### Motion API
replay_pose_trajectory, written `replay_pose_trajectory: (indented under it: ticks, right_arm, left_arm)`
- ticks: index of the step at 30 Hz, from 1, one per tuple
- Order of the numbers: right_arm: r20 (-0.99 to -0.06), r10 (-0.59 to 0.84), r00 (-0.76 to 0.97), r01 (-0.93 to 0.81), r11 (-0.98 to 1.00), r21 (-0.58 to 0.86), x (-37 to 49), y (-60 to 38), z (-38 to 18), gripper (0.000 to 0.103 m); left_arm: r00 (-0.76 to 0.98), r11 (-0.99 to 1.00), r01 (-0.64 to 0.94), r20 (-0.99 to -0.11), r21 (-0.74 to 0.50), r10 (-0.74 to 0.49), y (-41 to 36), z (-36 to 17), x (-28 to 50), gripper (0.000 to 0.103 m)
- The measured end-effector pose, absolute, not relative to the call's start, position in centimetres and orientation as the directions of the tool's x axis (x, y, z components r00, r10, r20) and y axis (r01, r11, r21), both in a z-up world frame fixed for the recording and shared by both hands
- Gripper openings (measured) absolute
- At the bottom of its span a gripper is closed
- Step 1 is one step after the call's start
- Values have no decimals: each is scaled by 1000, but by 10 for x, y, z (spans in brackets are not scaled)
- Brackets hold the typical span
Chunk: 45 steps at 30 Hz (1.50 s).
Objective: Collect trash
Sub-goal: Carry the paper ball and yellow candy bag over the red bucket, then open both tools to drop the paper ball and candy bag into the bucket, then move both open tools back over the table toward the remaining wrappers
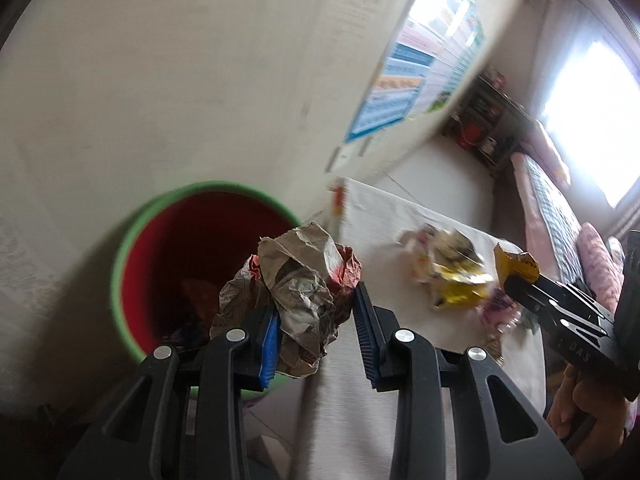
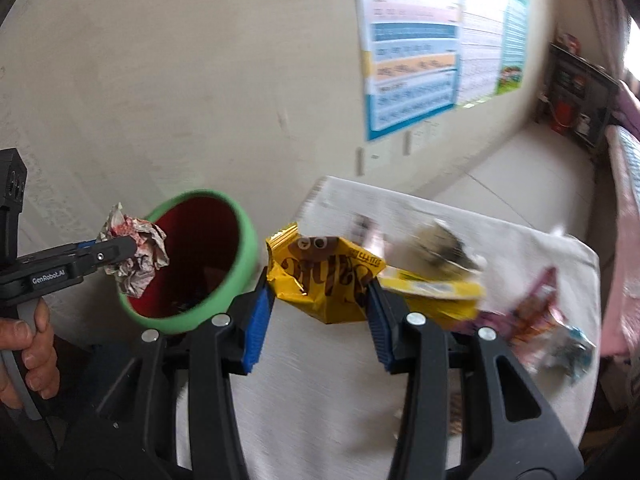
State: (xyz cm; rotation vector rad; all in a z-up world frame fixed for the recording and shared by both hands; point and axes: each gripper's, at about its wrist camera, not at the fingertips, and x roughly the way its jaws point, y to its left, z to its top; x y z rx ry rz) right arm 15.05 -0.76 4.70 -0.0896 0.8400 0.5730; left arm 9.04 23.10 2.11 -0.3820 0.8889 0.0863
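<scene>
My left claw is clamped on a crumpled wrapper, a greyish, silvery wad with red patches, pinched between the blue pads. I hold it over the near rim of the green bin, whose red inside shows some dark scraps at the bottom. From my right wrist view the same wad hangs at the left edge of the bin's mouth, with my left hand wrapped around the handle below it. My right claw grips a yellow snack bag with brown lettering and a pair of cartoon eyes; the bag is squeezed between both blue pads and sits just right of the bin, above the tabletop covered in a pale cloth. In the left wrist view that claw comes in from the right with the yellow bag sticking out of its tip. More trash lies on the tabletop behind: a yellow wrapper, a crumpled greyish piece, and a pink and red packet near the right edge, all blurred. Colourful posters hang on the wall beyond.
</scene>
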Motion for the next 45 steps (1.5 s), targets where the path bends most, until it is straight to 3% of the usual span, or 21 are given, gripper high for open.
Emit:
replay_pose_trajectory:
  ticks: [11, 24, 27, 29, 30, 31, 34, 38, 45]
  right_arm:
    - [-735, 539, 412, -632, 750, 195, 149, 103, 43, 43]
    - [-791, 508, 341, -690, 706, 157, 150, 169, 12, 45]
    - [-803, 500, 325, -694, 703, 157, 150, 176, 3, 51]
    - [-809, 493, 320, -693, 704, 155, 148, 178, 0, 75]
    - [-810, 493, 319, -689, 707, 159, 148, 177, -2, 78]
    - [-808, 497, 316, -690, 705, 164, 147, 177, -3, 80]
    - [-814, 481, 326, -693, 707, 141, 144, 174, -4, 91]
    - [-807, 470, 359, -686, 718, 113, 137, 162, 2, 98]
    - [-793, 459, 401, -671, 737, 87, 128, 132, 17, 98]
  left_arm:
    - [641, 908, -310, -767, -281, -19, 295, 27, 77, 32]
    - [642, 860, -367, -765, -354, -41, 333, 9, 65, 35]
    - [649, 848, -379, -760, -372, -43, 338, 8, 64, 46]
    - [646, 844, -379, -762, -379, -52, 338, 7, 65, 61]
    - [649, 841, -382, -759, -382, -50, 339, 8, 65, 77]
    - [659, 836, -386, -750, -389, -45, 339, 9, 64, 85]
    - [668, 820, -405, -743, -404, -36, 341, 11, 63, 95]
    - [669, 815, -428, -743, -392, -6, 337, 13, 59, 95]
    - [670, 844, -405, -742, -353, 11, 311, 13, 60, 95]
